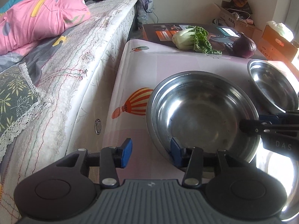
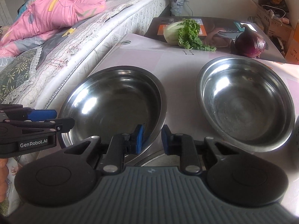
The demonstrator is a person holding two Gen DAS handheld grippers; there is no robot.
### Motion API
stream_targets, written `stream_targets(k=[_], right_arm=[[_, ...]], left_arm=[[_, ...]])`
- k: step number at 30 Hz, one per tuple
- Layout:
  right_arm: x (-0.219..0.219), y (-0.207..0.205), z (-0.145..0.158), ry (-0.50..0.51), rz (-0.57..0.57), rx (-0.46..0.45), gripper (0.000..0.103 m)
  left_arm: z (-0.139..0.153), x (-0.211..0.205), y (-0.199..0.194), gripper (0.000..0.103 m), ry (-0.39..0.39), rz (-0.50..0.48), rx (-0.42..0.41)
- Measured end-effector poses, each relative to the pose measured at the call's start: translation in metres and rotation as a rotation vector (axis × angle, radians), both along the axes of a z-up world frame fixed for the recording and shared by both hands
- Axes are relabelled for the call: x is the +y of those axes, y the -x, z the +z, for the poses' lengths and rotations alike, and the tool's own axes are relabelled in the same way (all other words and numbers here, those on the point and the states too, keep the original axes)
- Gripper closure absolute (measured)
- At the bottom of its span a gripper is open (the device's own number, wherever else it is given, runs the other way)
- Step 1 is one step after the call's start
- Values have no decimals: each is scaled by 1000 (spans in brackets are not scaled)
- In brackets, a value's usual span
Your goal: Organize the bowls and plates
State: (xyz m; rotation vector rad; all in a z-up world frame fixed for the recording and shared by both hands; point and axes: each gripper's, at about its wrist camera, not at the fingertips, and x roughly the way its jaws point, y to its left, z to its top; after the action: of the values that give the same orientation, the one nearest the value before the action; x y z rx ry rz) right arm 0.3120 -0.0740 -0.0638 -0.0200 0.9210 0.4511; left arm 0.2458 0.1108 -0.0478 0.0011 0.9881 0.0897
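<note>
A large steel bowl (image 1: 201, 112) (image 2: 115, 100) sits on the pink tablecloth, and a double rim suggests it is nested in another. My left gripper (image 1: 151, 149) is open across its near-left rim, one blue pad (image 1: 174, 146) inside the bowl and the other outside, well clear of the metal. My right gripper (image 2: 152, 140) straddles the opposite rim with a narrow gap. Its left pad (image 2: 139, 140) lies against the inner wall, while the outer pad stands just off the bowl. A second steel bowl (image 2: 244, 102) (image 1: 271, 85) rests alone to the right.
A bed with a white mattress edge (image 1: 78, 78) and a pink quilt (image 1: 43, 16) runs along the table's left side. Leafy greens (image 2: 185, 31) and a purple onion (image 2: 250, 43) lie at the back on a dark board. Cardboard boxes (image 1: 276, 43) stand behind. More shiny steel (image 1: 280, 177) glares at the near right.
</note>
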Motion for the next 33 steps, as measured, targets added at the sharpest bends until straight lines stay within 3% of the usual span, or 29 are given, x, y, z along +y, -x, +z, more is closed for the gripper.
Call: stream_targets(k=[9,21,33], right_arm=[[7,6,4,26,27,-37,81],[9,-4,5,17,32,-61,88],[8,-4,6,10,27,-55,91]], left_arm=[[0,13,9,53,54,25,14],[0,9,-8,55,41,26,8],[5,9,4,70,112,-4,3]])
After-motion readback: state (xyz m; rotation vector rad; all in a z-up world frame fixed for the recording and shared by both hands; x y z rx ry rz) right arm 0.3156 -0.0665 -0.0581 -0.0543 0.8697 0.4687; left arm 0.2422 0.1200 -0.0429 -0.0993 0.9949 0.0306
